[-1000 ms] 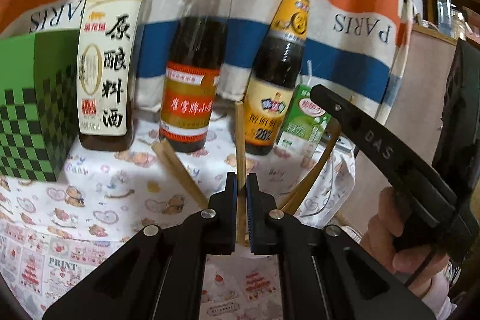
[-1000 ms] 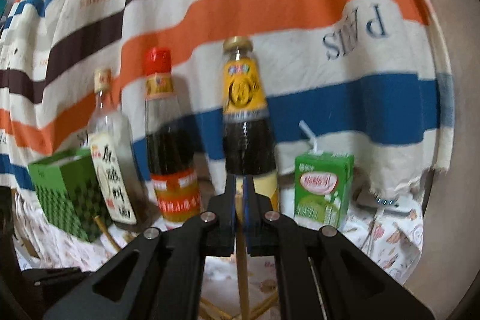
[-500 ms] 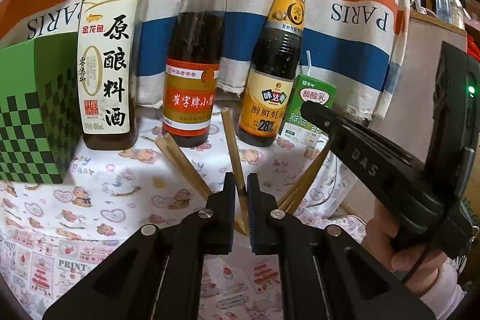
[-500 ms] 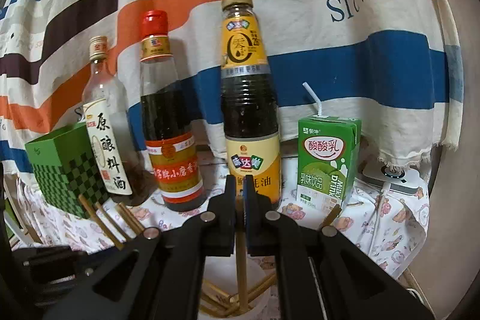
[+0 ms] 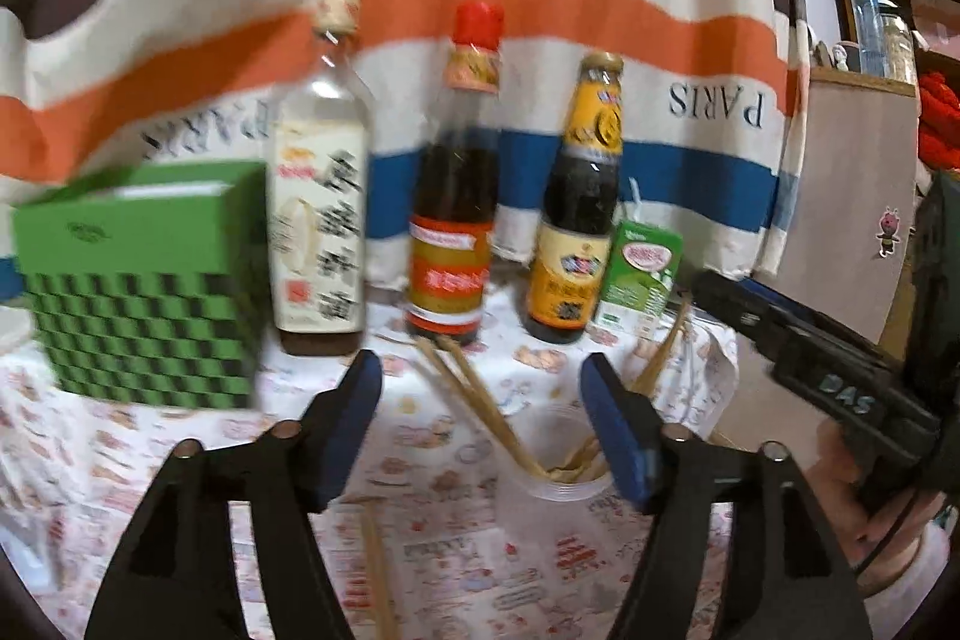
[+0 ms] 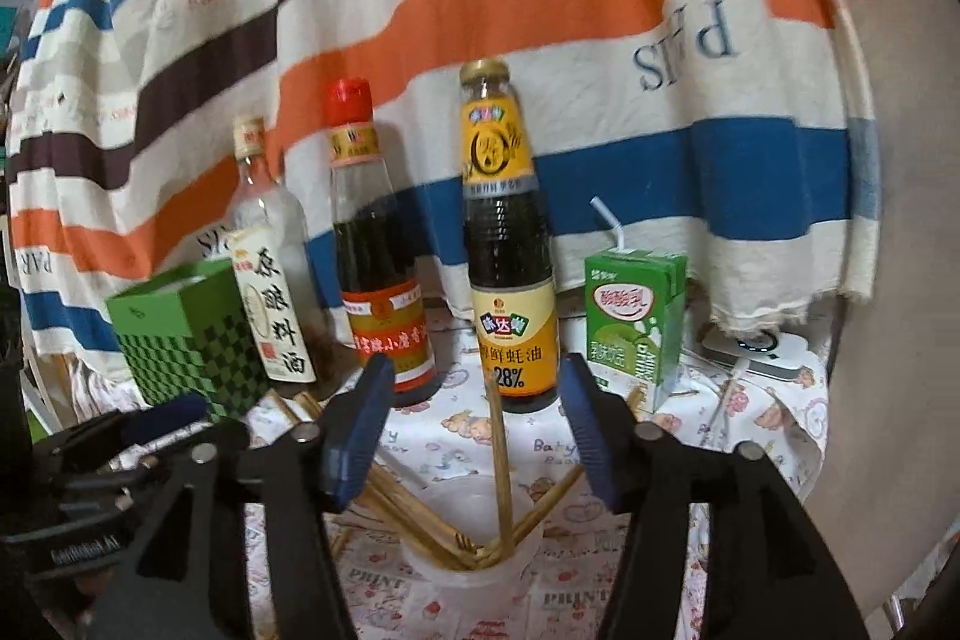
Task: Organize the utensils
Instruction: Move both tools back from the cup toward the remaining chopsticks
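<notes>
A clear plastic cup (image 6: 528, 556) stands on the printed tablecloth and holds several wooden chopsticks (image 6: 499, 466) that lean outward. It also shows in the left wrist view (image 5: 543, 490), with chopsticks (image 5: 474, 400) sticking out. My right gripper (image 6: 477, 394) is open and empty just above the cup. My left gripper (image 5: 480, 388) is open and empty, above and left of the cup. One loose chopstick (image 5: 378, 568) lies on the cloth below the left gripper. The right gripper body (image 5: 840, 376) shows at the right of the left wrist view.
Behind the cup stand three sauce bottles (image 6: 510, 244), a green milk carton (image 6: 636, 322) with a straw and a green checkered box (image 6: 186, 340). A striped cloth hangs behind them. A white device (image 6: 756, 346) lies at the table's right edge.
Both grippers have opened and let go of the chopsticks they held; those now stand in the cup. Both grippers have pulled back and up.
</notes>
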`<state>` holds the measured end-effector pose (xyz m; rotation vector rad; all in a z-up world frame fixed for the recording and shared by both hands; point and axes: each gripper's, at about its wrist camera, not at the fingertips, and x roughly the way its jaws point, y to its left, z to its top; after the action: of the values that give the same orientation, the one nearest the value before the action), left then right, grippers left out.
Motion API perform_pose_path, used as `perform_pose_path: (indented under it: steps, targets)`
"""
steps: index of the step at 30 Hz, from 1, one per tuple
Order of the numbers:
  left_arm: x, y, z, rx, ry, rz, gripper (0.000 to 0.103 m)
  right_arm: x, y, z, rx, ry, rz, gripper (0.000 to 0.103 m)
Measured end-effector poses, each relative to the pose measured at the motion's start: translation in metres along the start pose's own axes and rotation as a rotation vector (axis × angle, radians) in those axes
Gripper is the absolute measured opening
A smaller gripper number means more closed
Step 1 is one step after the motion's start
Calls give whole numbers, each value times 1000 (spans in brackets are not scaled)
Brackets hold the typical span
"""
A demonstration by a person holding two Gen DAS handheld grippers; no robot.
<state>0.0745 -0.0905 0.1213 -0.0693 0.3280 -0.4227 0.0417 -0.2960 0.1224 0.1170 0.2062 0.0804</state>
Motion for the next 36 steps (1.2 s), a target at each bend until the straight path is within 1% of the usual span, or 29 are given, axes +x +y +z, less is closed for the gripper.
perform_pose_path:
  steps: [1, 4, 9, 10, 11, 13, 14, 16, 18, 19, 21, 23, 26, 29, 32, 36]
  targets:
    - [-7, 3, -1, 1, -11, 16, 72, -7, 1, -1, 2, -5, 5, 63]
    - [-26, 11, -6, 20, -37, 84, 73, -19, 3, -6, 0, -2, 11, 68]
    - [-49, 24, -19, 22, -53, 154, 82, -25, 8, -21, 18, 38, 17, 74]
    - [-53, 27, -22, 23, -60, 169, 86, -26, 10, -25, 19, 45, 14, 74]
    - [-57, 29, -27, 28, -67, 191, 89, -27, 13, -29, 15, 53, 10, 76]
    - [-60, 32, -36, 45, -64, 233, 92, -28, 17, -36, 1, 64, -1, 82]
    - [-60, 34, -42, 48, -54, 250, 92, -29, 18, -40, -6, 64, -8, 85]
    - [-60, 39, -51, 38, -26, 258, 94, -32, 18, -46, -5, 58, -16, 88]
    - [-60, 43, -60, 24, -13, 259, 100, -34, 16, -53, 1, 51, -18, 95]
    - [-58, 45, -65, 21, -12, 271, 102, -35, 16, -55, 4, 48, -16, 96]
    - [-52, 47, -72, 26, -2, 298, 102, -32, 13, -64, 14, 45, -15, 101]
    - [-45, 49, -80, 24, 22, 305, 102, -27, 12, -70, 12, 55, -27, 103]
    - [-35, 51, -92, 35, 73, 296, 102, -16, 10, -79, -14, 102, -47, 103]
    - [-27, 54, -102, 39, 126, 306, 102, -10, 7, -86, -15, 125, -72, 103]
    - [-19, 60, -110, 14, 184, 303, 102, -4, 4, -90, 2, 151, -69, 103]
    - [-6, 66, -120, -2, 271, 299, 102, 2, 7, -96, -7, 185, -69, 103]
